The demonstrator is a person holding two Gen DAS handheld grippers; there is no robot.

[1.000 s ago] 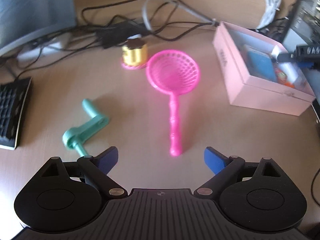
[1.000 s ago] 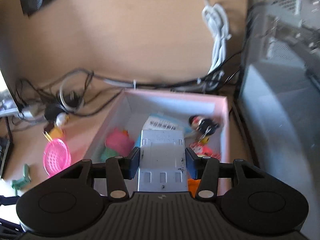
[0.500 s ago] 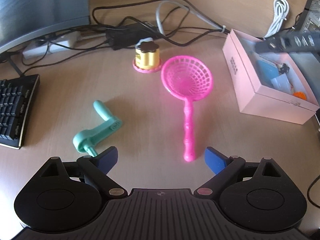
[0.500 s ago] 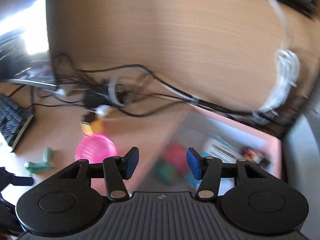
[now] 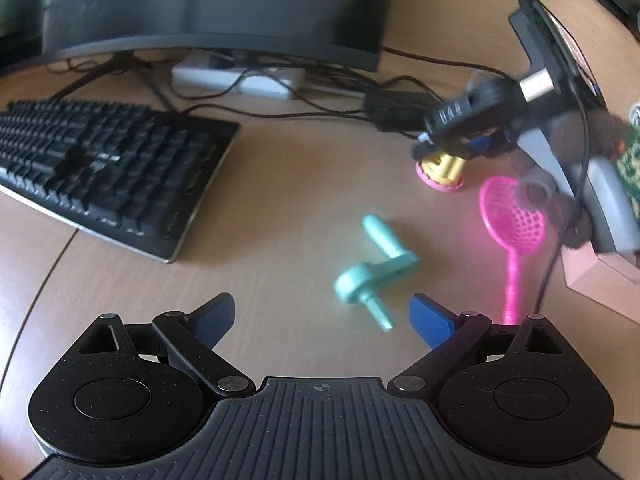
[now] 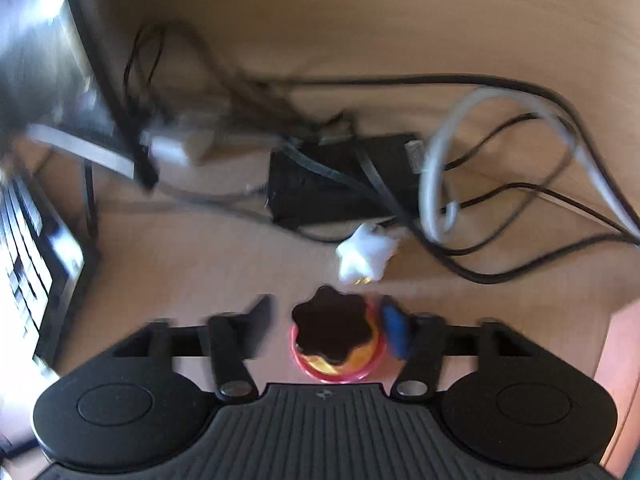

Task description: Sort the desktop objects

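The right gripper (image 6: 326, 328) has the toy cupcake (image 6: 335, 336) straight between its fingers: the dark frosted top sits in the gap, with the blue pad (image 6: 394, 330) on the right side just beside or touching the pink base, and the other finger a little clear on the left. The jaws are closing on it, though the blur leaves it unclear whether both pads press yet. The cupcake stands upright on the desk (image 6: 180, 272), its axis vertical, so it offers the same round side to the fingers whichever way they come. A white star-shaped piece (image 6: 366, 258) lies just beyond it, near the cables (image 6: 500, 200).

In the left wrist view the left gripper (image 5: 322, 318) stands wide and empty. The teal crank (image 5: 374, 272) lies just ahead of it, slightly right of centre, its long axis slanting from near left to far right (one peg points back toward the fingers). The pink strainer (image 5: 512, 224) lies farther right, handle toward the near side, beside the pink box (image 5: 592, 272). The left hand looks the nearer one for the crank.
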